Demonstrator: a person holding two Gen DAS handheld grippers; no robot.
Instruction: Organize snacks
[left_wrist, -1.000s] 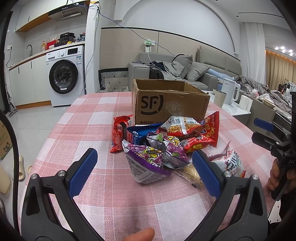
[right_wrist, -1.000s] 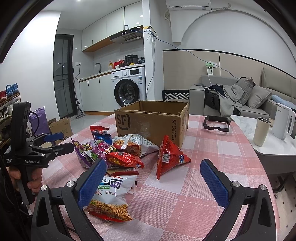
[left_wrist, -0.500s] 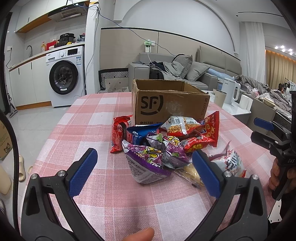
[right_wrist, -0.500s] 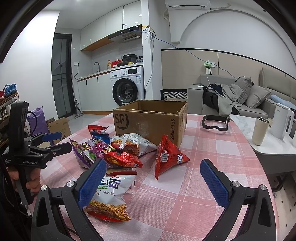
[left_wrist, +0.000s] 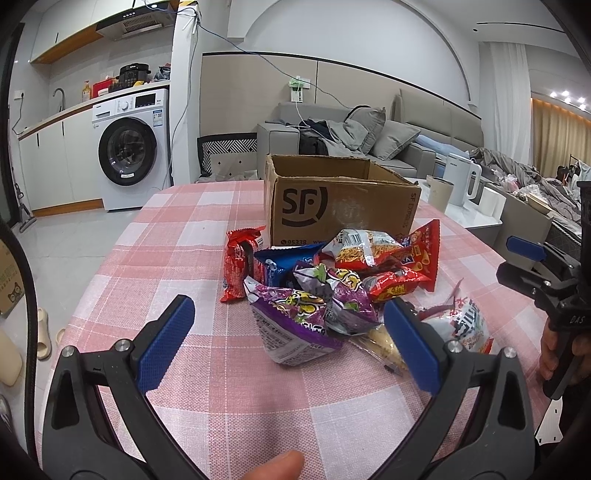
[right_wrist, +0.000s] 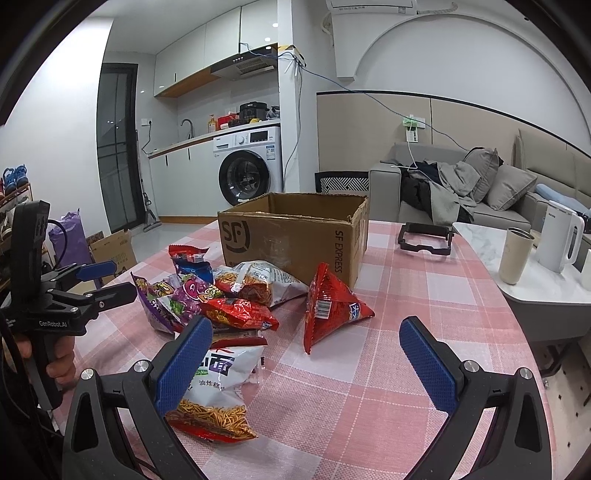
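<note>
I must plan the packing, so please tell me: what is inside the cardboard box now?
The cardboard box stands open on the table, and only bare inner walls near the rim show. Its floor is hidden by the front wall in both views, so whether any snack lies inside cannot be told.

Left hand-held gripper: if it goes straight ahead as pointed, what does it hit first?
Most likely the purple snack bag at the near edge of the pile, centred between the open fingers of the left hand-held gripper. The cardboard box sits behind it. Depth is uncertain.

Glossy, crinkled foil is seen on the snack bags (left_wrist: 334, 280). The box (right_wrist: 295, 236) is of matt brown cardboard, scuffed. The table (right_wrist: 388, 387) is covered in woven checked cloth. The gripper pads (right_wrist: 424, 363) are of textured blue rubber.
</note>
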